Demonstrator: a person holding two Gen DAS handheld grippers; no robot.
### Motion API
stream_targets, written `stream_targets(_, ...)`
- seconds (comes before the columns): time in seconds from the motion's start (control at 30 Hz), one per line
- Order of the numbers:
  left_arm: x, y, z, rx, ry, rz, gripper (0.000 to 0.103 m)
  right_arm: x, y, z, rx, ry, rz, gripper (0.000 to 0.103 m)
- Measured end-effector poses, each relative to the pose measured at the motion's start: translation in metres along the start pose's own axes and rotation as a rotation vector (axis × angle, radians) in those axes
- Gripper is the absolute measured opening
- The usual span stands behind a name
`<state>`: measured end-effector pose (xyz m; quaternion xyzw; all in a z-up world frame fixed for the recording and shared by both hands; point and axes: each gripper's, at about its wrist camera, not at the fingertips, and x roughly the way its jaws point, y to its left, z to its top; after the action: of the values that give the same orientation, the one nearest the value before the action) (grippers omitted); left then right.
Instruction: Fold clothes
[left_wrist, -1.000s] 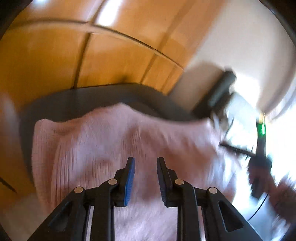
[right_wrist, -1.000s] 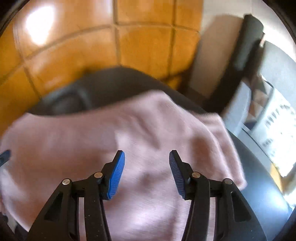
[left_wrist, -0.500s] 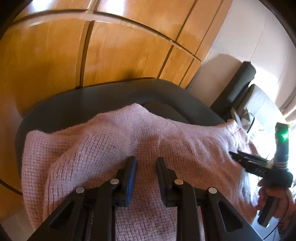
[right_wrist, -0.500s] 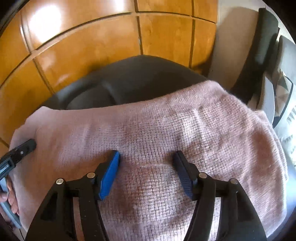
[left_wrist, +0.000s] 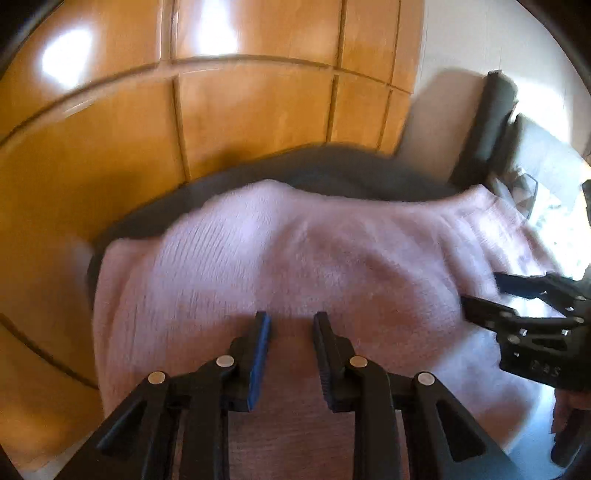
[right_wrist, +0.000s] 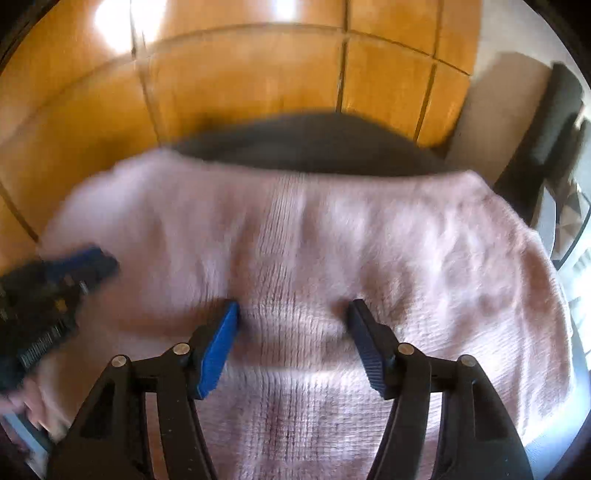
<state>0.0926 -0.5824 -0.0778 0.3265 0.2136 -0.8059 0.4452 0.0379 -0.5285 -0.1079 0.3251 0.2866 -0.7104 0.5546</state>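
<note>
Both claws, left claw (left_wrist: 290, 321) and right claw (right_wrist: 293, 312), hover spread over the bunched pink sweater (right_wrist: 424, 258) covering the dark seat (right_wrist: 314, 144); no crisp fold shows.

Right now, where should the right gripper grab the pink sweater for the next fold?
Probably the pink sweater at its far right corner, where the edge drops off the dark seat. Come from the right side with the right gripper, jaws open and straddling the edge. That corner lies free and flat; the middle under the gripper is a broad bulge offering no edge to pinch.
</note>
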Motion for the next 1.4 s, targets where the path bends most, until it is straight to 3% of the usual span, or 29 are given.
stream_targets(0.17, -0.010, -0.005, -0.012, 0.084, -0.071, 0.002, 0.024, -0.026, -0.016, -0.005, 0.082, -0.038, 0.062, 0.067)
stream_targets(0.2, -0.013, -0.004, -0.011, 0.062, -0.069, -0.020, 0.024, -0.037, -0.021, -0.008, 0.107, -0.059, 0.072, 0.067)
stream_targets(0.3, -0.029, -0.002, -0.019, -0.007, -0.079, -0.090, 0.024, -0.056, -0.042, -0.028, 0.165, -0.052, 0.022, 0.067)
stream_targets(0.57, -0.039, -0.005, -0.043, 0.098, -0.081, -0.021, 0.024, -0.050, -0.147, -0.064, 0.329, 0.010, -0.203, 0.067)
stream_targets(0.67, -0.043, -0.006, -0.052, 0.138, -0.081, 0.005, 0.024, -0.046, -0.174, -0.075, 0.393, -0.006, -0.168, 0.067)
stream_targets(0.83, -0.053, -0.006, -0.062, 0.163, -0.077, 0.022, 0.025, -0.049, -0.154, -0.062, 0.354, 0.043, -0.236, 0.067)
stream_targets(0.9, -0.060, -0.003, -0.061, 0.123, -0.067, 0.002, 0.025, -0.060, -0.140, -0.060, 0.396, 0.012, -0.157, 0.067)
stream_targets(0.97, -0.056, 0.000, -0.063, 0.092, -0.035, 0.027, 0.026, -0.069, -0.119, -0.063, 0.397, -0.002, -0.097, 0.067)
stream_targets(1.1, -0.052, -0.007, -0.061, 0.100, 0.002, 0.062, 0.026, -0.062, -0.080, -0.073, 0.306, 0.051, -0.172, 0.072)
stream_targets(1.2, -0.056, -0.008, -0.051, 0.025, 0.082, 0.065, 0.026, -0.073, -0.076, -0.074, 0.406, 0.065, -0.128, 0.072)
stream_targets(1.3, -0.068, -0.008, -0.046, -0.062, 0.117, 0.065, 0.026, -0.094, -0.061, -0.075, 0.500, 0.048, -0.021, 0.075)
stream_targets(1.4, -0.084, -0.012, -0.045, -0.096, 0.117, 0.068, 0.026, -0.115, -0.032, -0.072, 0.455, 0.029, -0.015, 0.080)
